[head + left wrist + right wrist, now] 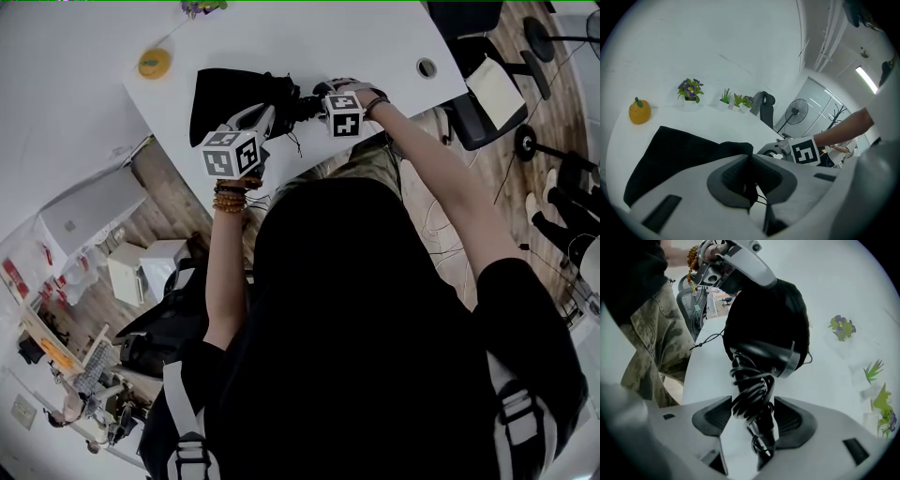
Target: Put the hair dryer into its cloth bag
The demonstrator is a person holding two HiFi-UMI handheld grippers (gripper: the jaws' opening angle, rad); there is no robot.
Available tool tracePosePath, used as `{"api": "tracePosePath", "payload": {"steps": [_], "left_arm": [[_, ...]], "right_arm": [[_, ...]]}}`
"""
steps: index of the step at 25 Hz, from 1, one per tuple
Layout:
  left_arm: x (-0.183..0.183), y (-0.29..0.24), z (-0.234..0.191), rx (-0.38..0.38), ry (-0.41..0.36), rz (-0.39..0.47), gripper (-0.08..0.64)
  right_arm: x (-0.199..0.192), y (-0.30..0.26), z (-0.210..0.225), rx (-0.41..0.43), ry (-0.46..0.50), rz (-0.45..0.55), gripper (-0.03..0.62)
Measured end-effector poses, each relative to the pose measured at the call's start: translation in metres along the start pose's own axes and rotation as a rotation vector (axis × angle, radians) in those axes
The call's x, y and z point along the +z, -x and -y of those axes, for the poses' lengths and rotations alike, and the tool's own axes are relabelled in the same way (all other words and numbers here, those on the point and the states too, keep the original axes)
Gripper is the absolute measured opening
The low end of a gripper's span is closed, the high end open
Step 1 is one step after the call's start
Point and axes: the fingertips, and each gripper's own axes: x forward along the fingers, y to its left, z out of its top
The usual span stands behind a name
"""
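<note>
We reach both arms forward over the near edge of the white desk (84, 103). The left forearm runs straight up the head view with a beaded bracelet (228, 200) at the wrist, and the right arm bends in from the right. The left tongs (270, 111) slant down toward the desk, and the right tongs (307, 107) point more steeply down, so the two tips stand near each other over the black cloth bag (230, 94). From the head view we see only the marker cubes and the dark bag. The left gripper view shows the left tongs (750, 161) pressed together on a raised fold of the cloth bag (670, 154) at its gathered end, with the rest lying flat on the desk. The right gripper view shows the right tongs (752, 414) pinching the handle of the hair dryer (764, 357). The hair dryer is black with a silver ring at one end of its barrel, and its black cord (747, 390) is coiled round the handle. It is held above the desk, its barrel against the bulging cloth bag (773, 305) just beside the left tongs (743, 261); we cannot tell whether any of it is inside. A thin drawstring (705, 341) trails from the bag.
</note>
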Motion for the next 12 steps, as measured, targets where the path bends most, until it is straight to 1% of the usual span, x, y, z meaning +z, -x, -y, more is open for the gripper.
{"api": "tracePosePath", "payload": {"steps": [2,4,9,12], "left_arm": [[-0.001,-0.001,-0.001,-0.002,-0.001,-0.005,0.043],[-0.002,-0.003,0.0,-0.004,0.0,-0.01,0.043],[0.001,-0.003,0.003,-0.025,0.002,0.002,0.043],[0.0,-0.003,0.003,-0.03,0.002,-0.001,0.043]], "right_arm": [[-0.009,-0.001,0.002,-0.011,-0.005,-0.013,0.279],[-0.01,0.0,0.003,-0.013,0.006,-0.009,0.275],[0.004,0.008,0.003,-0.023,0.039,0.025,0.264],[0.018,0.01,0.004,-0.032,0.075,0.044,0.26]]}}
